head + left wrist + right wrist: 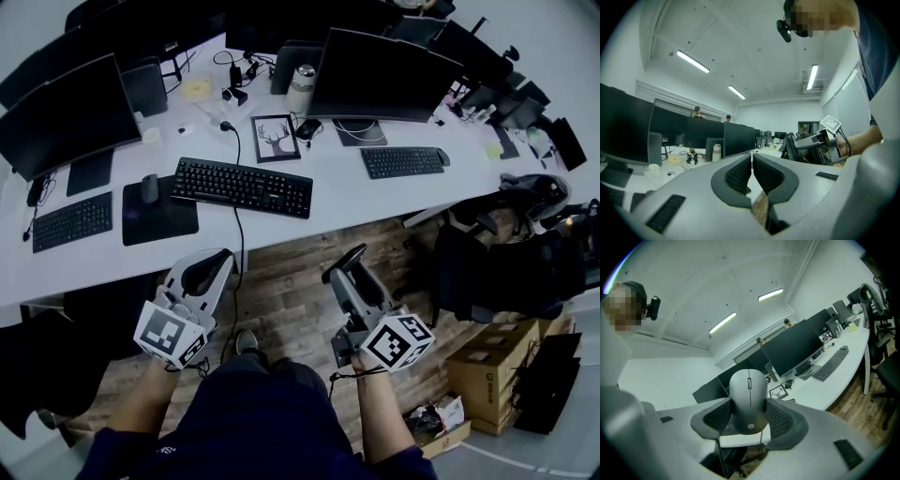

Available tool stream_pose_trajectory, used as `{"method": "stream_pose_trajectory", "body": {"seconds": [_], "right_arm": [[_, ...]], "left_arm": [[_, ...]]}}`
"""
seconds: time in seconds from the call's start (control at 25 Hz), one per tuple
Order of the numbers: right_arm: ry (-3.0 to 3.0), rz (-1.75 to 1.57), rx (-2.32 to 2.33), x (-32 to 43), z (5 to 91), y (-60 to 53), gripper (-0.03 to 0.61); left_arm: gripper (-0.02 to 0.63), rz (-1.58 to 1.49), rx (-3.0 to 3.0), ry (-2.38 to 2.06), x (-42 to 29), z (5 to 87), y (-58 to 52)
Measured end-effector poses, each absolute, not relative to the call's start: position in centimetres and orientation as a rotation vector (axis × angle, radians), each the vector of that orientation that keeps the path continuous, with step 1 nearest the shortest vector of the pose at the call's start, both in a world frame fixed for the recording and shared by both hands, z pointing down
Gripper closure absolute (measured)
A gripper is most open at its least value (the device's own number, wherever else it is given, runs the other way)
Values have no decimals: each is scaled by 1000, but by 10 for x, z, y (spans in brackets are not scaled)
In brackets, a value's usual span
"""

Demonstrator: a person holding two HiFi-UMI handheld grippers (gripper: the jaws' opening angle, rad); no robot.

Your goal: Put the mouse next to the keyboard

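Head view: two grippers held low in front of the person, over the wooden floor, short of the near edge of the white surface.

Right gripper: jaws are spread part-way and clamp one grey mouse by its sides. In the right gripper view the mouse stands nose-up between the two pads, with its scroll wheel facing the camera. It is off the surface, well apart from every keyboard.

Left gripper: jaws are closed to a thin slit, pads nearly touching, with nothing between them.

We count three keyboards on the surface:
- middle keyboard, black, lying at a slight angle, its cable running off the near edge;
- left keyboard, smaller, near the left end;
- right keyboard, in front of the curved monitor.

A second mouse sits on a dark mat, just beside the middle keyboard's left end.

A second large monitor stands behind the left keyboard. There is one framed deer picture behind the middle keyboard, and one metal bottle further back.

On the floor at right we see office chairs and a group of cardboard boxes; the box count is unclear.
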State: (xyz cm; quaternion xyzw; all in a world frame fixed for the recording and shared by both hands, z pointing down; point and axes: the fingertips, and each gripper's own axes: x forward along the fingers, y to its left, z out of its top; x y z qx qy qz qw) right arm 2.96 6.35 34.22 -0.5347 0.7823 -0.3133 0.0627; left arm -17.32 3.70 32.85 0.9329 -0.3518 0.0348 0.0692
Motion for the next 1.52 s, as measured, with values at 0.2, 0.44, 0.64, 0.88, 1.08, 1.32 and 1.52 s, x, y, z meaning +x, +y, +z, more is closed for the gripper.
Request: {"method": "stream_pose_trajectory", "body": {"seconds": [0.2, 0.44, 0.64, 0.88, 1.08, 1.32, 1.52], "right_arm": [[2367, -940, -1624, 27, 342, 49, 339], [2369, -936, -1622, 29, 342, 35, 339], [2375, -936, -1617, 32, 344, 21, 339], [2386, -938, -1600, 40, 350, -4, 339], [2392, -951, -1582, 54, 356, -25, 339], [2409, -977, -1553, 75, 363, -56, 339], [2430, -1011, -1524, 94, 372, -83, 340]], "left_arm": [[574, 96, 2817, -1052, -175, 327, 22], [574, 96, 2822, -1050, -172, 327, 9], [574, 100, 2822, -1055, -168, 327, -3], [574, 111, 2816, -1071, -158, 332, -24], [574, 127, 2810, -1089, -144, 334, -43], [574, 154, 2789, -1118, -123, 338, -70], [574, 183, 2766, -1152, -103, 342, -92]]}}
